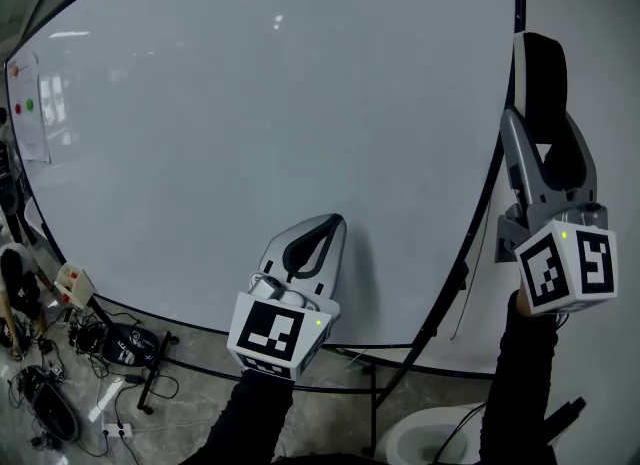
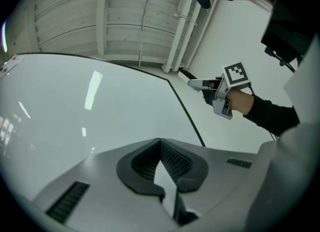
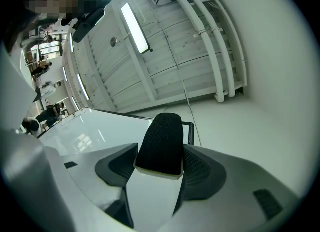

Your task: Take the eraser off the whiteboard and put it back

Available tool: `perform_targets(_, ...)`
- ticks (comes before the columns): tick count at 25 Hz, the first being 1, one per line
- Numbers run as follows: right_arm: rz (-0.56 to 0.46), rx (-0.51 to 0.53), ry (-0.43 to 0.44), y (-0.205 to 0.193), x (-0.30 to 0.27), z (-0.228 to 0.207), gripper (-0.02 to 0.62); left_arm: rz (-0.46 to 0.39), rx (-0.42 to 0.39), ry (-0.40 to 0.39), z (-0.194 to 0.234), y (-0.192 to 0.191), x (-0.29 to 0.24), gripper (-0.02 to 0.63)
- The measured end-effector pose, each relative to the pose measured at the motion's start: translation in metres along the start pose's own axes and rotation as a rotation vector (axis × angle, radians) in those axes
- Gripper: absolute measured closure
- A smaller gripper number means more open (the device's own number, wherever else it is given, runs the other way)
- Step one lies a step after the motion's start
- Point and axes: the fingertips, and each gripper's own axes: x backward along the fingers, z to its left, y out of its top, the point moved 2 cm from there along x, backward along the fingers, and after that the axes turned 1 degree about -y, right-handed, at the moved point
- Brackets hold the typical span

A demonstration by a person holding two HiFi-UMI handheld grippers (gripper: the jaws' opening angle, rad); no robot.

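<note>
Far left in the head view: sheets of paper (image 1: 30, 103) stuck on the whiteboard (image 1: 250, 123), and below them a tangle of cables (image 1: 60, 363) on the floor (image 1: 200, 393). Low centre, in front of the board's lower part: the left gripper (image 1: 322, 236), pointing up toward the white surface, jaws clenched tip to tip on nothing. Cannot tell whether touching the board or just short of it. Further right, past the board's black frame (image 1: 505, 143): the right gripper (image 1: 545, 148), held higher, grasping the eraser (image 1: 545, 78) between its jaws. Seen from the right gripper view, black felt face standing up out of the jaws, pale base seated between the dark pads (image 3: 200, 168). Eraser off the whiteboard, just beside its right edge, in front of the plain wall (image 1: 600, 73). Behind each marker cube, a black sleeve (image 1: 520, 383).
</note>
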Motion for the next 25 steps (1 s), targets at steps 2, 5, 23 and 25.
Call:
perform_targets(2, 0.004, -0.001, 0.005, -0.001, 0.002, 0.001, 0.311, 0.005, -0.009, -0.007, -0.001, 0.0, -0.001, 0.6)
perform_targets(5, 0.01, 0.002, 0.007, -0.003, 0.003, 0.001, 0.311, 0.02, -0.027, -0.012, -0.003, -0.002, -0.003, 0.6)
perform_targets(23, 0.03, -0.034, 0.011, -0.017, 0.004, -0.007, 0.311, 0.04, -0.011, -0.041, -0.008, -0.014, -0.013, 0.6)
perform_targets(25, 0.033, -0.034, 0.011, -0.018, 0.003, -0.006, 0.31, 0.039, 0.002, -0.025, -0.005, -0.014, -0.011, 0.6)
